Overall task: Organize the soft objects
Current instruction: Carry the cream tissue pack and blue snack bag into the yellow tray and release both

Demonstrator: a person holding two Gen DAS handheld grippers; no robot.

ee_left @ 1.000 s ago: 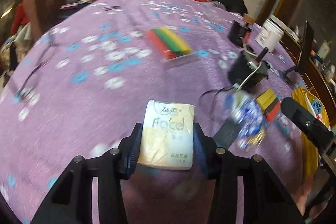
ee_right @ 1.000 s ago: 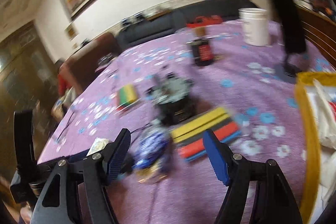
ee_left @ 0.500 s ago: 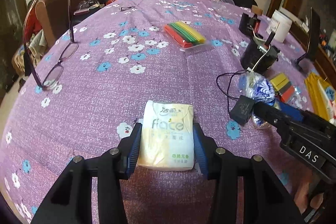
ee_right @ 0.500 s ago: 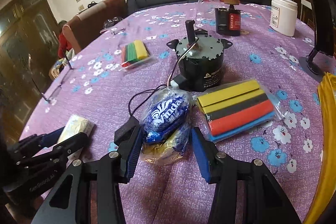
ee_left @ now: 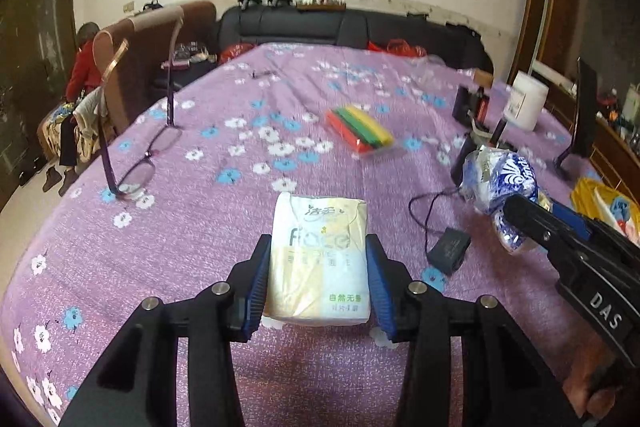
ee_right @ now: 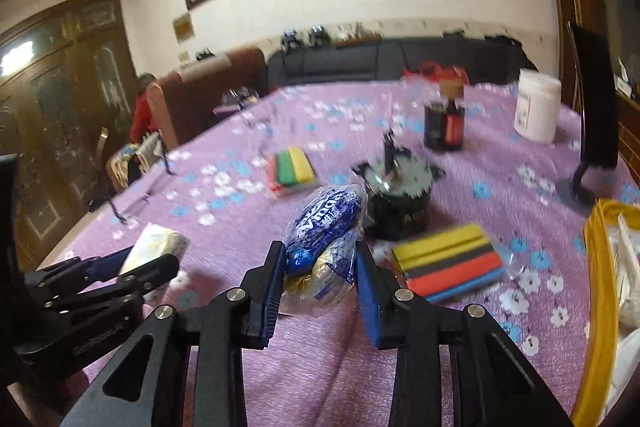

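Note:
My left gripper (ee_left: 318, 275) is shut on a white and yellow tissue pack (ee_left: 320, 259) and holds it just above the purple flowered tablecloth (ee_left: 200, 227). My right gripper (ee_right: 320, 275) is shut on a blue and white wrapped tissue bundle (ee_right: 324, 227) and holds it lifted off the table; the bundle also shows in the left wrist view (ee_left: 498, 183), with the right gripper (ee_left: 520, 219) at the right. The left gripper (ee_right: 148, 259) and its tissue pack (ee_right: 154, 241) show at the left of the right wrist view.
A red, green and yellow sponge pack (ee_left: 358, 129), glasses (ee_left: 140, 163), a black motor (ee_right: 400, 199) with cable and plug (ee_left: 448, 251), a striped foam pack (ee_right: 448, 259), a white jar (ee_right: 536, 113), a dark bottle (ee_right: 444, 123), a black stand (ee_right: 592, 115) and a yellow bag (ee_right: 596, 267) lie around.
My right gripper has closed on the blue and white bundle and lifted it off the table. My left gripper has kept hold of the tissue pack and risen a little.

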